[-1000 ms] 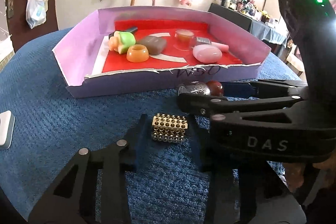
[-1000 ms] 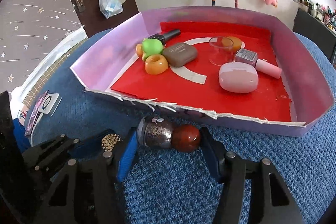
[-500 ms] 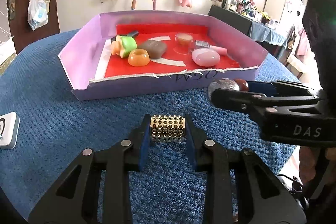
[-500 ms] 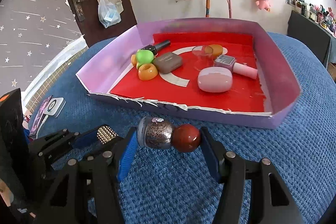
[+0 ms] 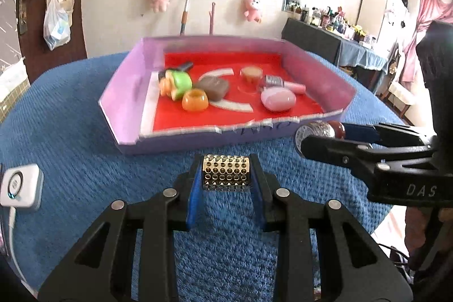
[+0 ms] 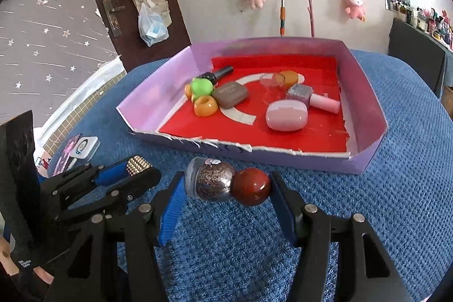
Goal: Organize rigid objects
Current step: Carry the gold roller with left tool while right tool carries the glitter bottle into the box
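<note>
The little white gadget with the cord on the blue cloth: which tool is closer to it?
Left. The left tool is beside the white gadget; the right tool sits on the left tool's far side.

The worktop (image 5: 70,132) wears a deep blue cover with a fine woven texture. The box (image 5: 124,92) on it has lilac walls and a bright red floor crossed by a pale curved stripe. Inside lie an orange ring (image 5: 195,101), a lime-green and orange toy (image 5: 177,81), a taupe-brown case (image 5: 215,87), a pale pink case (image 5: 277,99) and a silver-and-pink bottle (image 6: 311,96). The left tool (image 5: 226,173) is black with blue pads and carries a gold cylinder (image 5: 226,173) studded in even rows. The right tool (image 6: 226,186), likewise black and blue, carries a bottle (image 6: 212,181) of brown glitter with a glossy dark red cap (image 6: 250,186).
</note>
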Tool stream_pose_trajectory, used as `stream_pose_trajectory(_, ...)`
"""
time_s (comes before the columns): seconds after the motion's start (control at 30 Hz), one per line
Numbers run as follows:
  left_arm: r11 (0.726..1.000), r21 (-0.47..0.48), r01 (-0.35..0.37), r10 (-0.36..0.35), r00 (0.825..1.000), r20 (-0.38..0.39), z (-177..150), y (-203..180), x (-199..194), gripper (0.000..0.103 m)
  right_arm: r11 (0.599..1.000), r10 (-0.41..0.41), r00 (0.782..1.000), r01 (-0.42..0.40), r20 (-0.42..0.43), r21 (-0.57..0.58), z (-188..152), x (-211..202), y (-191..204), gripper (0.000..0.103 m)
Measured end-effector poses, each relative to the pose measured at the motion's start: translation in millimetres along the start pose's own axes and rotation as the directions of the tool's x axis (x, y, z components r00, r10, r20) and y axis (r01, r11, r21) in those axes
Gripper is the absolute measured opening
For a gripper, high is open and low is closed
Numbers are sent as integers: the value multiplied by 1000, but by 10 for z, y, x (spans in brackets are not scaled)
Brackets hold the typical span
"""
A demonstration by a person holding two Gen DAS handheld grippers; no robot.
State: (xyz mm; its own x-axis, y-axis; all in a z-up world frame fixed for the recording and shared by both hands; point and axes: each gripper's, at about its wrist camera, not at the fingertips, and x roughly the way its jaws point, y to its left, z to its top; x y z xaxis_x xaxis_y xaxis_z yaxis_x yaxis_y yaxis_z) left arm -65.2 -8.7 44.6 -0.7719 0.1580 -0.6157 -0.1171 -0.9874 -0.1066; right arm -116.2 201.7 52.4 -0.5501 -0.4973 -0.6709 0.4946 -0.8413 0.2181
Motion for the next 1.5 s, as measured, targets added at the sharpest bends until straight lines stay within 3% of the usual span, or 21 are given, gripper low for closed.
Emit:
stream_pose_trajectory(0.23, 1000, 9, -2, 1, 1000, 29, 294, 19, 63, 29, 1000, 1, 999, 0, 44, -26, 257, -56, -3, 61)
stream_pose_trajectory(0.47, 1000, -14, 7, -8, 999, -35, 549, 81, 410, 29, 1000, -11, 1000, 11, 2, -8, 475, 214, -172, 61)
stream_pose_trajectory(0.87, 998, -51, -20, 10, 979, -204, 539, 226, 976, 28, 999, -39, 991, 43, -128, 24, 491, 702, -443, 61)
stream_pose_trajectory(1.2, 999, -42, -31, 21, 978, -207, 581, 203, 1047, 29, 995, -98, 986, 98, -137, -8, 494, 840, -488, 61)
stream_pose_trajectory(1.5, 999, -42, -29, 20, 978, -210, 589, 201, 1088, 31, 995, -95, 984, 96, -148, -6, 492, 886, -485, 62)
